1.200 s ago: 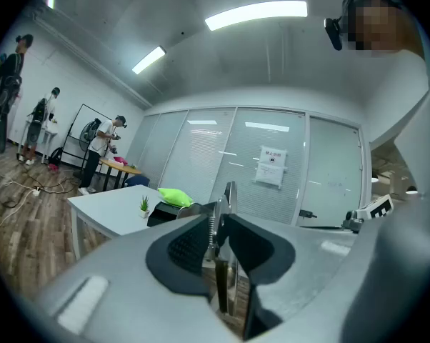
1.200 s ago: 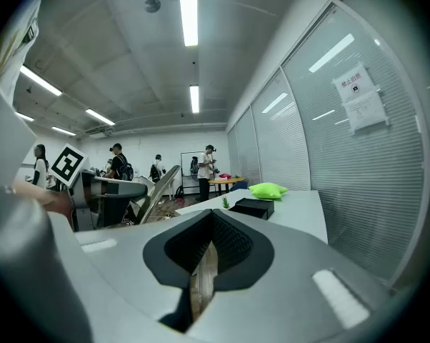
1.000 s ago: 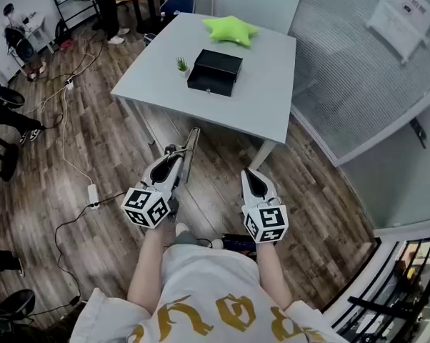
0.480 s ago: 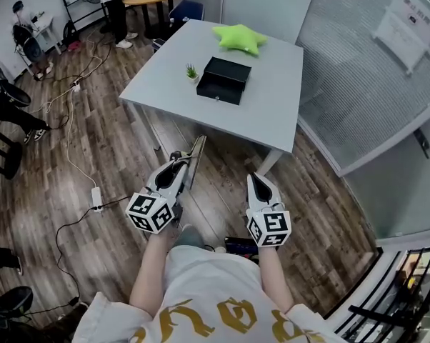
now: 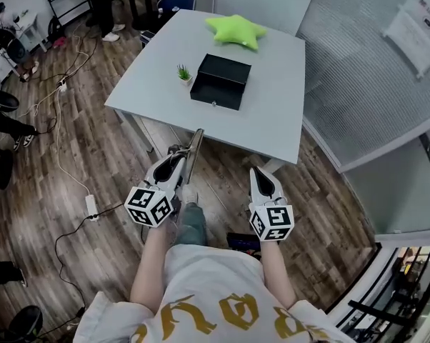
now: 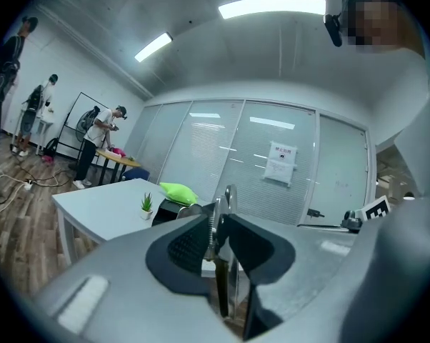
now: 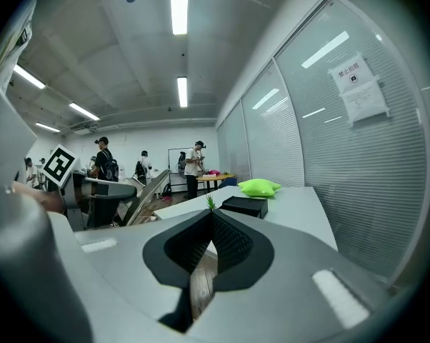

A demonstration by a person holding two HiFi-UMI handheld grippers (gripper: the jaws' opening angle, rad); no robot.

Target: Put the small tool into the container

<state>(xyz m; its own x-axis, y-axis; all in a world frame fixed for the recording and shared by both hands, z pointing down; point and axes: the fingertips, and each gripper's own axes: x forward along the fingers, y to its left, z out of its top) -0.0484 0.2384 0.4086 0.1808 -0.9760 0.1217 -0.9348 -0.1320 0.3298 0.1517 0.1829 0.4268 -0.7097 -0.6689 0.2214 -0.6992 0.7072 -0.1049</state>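
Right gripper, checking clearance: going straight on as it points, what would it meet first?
Likely the near edge of the grey table, with the black box beyond; the right gripper is shut and empty. Depth is unclear.

Paper notice [image 7: 358, 84] on glass wall [image 7: 301, 141]: red heading line at top, small dark mark under it, more print on lower sheet. Characters too small and blurred to read in any view.

White shirt [image 5: 208, 309]: large ornate gold lettering across front, partly cut off by picture edge. Not legible.

Marker cubes on left gripper [image 5: 176, 158] and right gripper [image 5: 257, 172]: black-and-white square code patterns only, none of it letters or digits.

Nothing else legible: no readable word, brand or number found.
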